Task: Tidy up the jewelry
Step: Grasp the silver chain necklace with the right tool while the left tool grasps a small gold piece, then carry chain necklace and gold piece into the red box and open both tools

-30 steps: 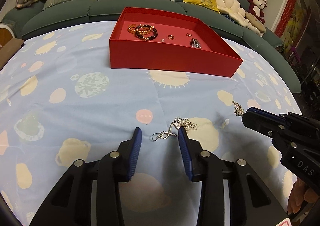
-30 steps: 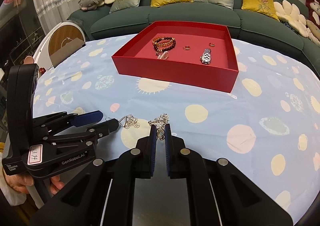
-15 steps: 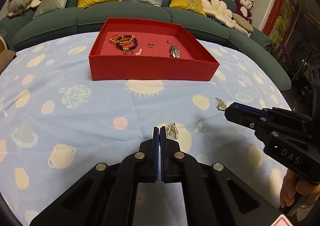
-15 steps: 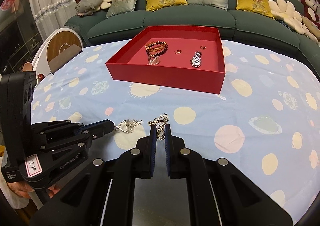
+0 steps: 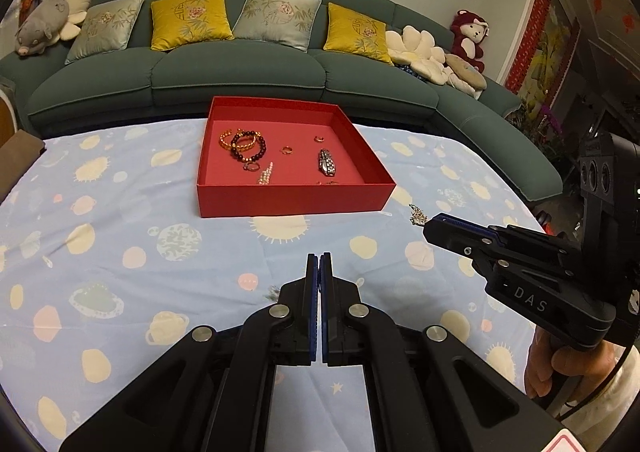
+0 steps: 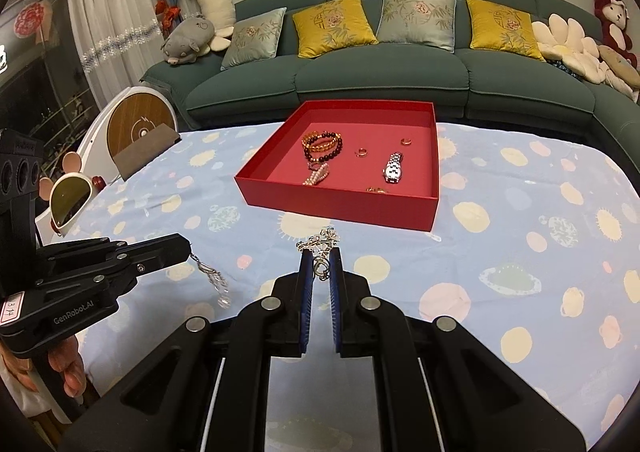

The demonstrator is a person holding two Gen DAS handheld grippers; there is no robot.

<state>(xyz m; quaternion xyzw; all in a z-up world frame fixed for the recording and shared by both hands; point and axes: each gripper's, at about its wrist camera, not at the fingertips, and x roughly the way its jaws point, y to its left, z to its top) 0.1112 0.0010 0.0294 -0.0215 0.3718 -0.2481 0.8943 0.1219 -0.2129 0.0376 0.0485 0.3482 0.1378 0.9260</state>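
A red box on the spotted blue cloth holds beaded bracelets, rings, a pearl piece and a silver watch. My left gripper is shut on a silver chain that hangs from its tips above the cloth. My right gripper is shut on a second silver chain, lifted in front of the box.
A green sofa with yellow and grey cushions curves behind the table. Plush toys sit on it. A white exercise machine and sunglasses-shaped object stand at the left table edge.
My left gripper closed on the chain on the cloth and lifted it. Both grippers rose and moved toward the red box, each carrying a chain.
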